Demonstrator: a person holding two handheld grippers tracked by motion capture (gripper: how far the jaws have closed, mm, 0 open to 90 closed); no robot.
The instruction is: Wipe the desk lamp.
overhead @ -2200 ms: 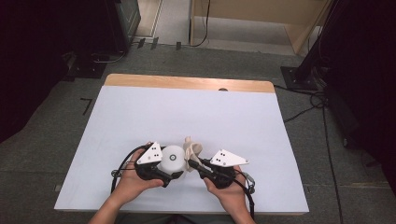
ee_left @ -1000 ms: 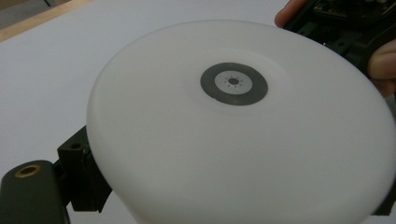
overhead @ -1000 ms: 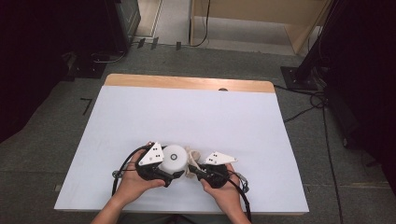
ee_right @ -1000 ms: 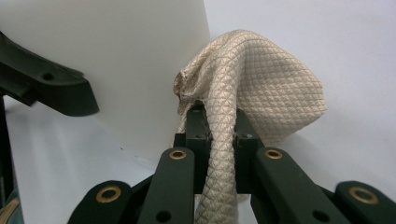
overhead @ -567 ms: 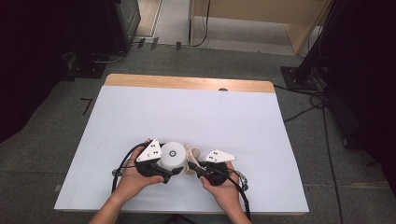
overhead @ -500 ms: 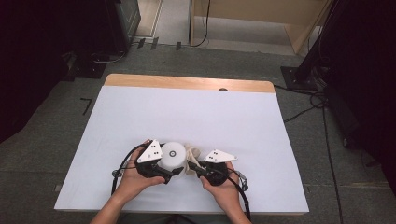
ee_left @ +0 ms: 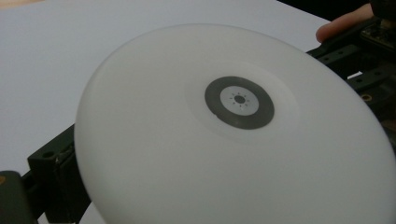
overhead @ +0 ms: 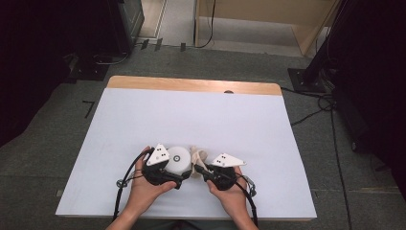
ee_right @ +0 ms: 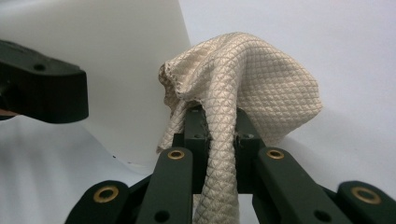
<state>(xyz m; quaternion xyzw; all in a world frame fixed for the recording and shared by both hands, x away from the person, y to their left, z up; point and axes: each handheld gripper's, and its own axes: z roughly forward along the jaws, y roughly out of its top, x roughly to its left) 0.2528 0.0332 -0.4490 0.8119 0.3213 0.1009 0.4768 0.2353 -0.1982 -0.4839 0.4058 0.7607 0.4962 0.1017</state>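
Now the left gripper (overhead: 178, 178) fingers clamp the white plate (overhead: 177, 158) — right gripper (overhead: 197, 169) fingers pinch the beige cloth (ee_right: 243, 88).

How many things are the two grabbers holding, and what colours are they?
White: 1, the plate in the left gripper.
Beige: 1, the cloth in the right gripper.
Total: 2 things, on the table.

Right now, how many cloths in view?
1. A beige quilted cloth pinched in the right tool, bunched against the white plate that the left tool holds near the table's front edge. None other shows.
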